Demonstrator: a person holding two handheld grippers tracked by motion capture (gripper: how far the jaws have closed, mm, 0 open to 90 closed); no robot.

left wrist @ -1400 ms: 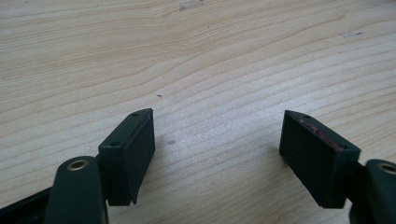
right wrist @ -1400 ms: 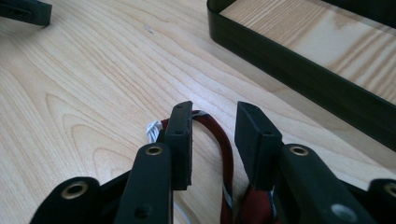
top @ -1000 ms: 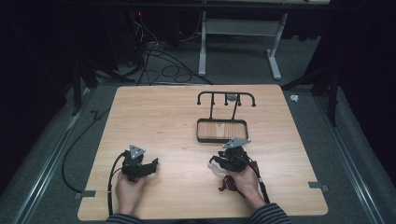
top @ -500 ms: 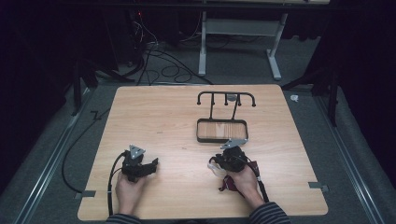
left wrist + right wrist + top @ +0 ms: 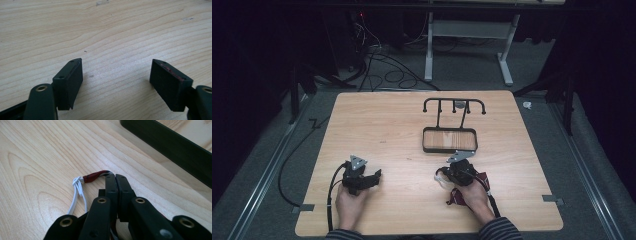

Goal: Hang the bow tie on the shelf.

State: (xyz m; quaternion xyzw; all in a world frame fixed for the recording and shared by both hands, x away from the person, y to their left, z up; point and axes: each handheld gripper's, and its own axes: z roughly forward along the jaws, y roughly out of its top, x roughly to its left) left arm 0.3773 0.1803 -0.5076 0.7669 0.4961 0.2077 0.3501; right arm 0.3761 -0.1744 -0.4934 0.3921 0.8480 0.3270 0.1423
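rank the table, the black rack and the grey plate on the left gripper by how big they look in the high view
1. table
2. black rack
3. grey plate, smallest, though it sits nearer the camera than the rack.

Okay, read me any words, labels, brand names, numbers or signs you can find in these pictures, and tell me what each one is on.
There are none to read.
Wooden table: bare wood grain, no print.
Black metal rack: no label.
Left gripper and right gripper: plain black jaws, no brand mark.
Dark red strap with white cord, pinched in the right gripper: no tag or lettering.
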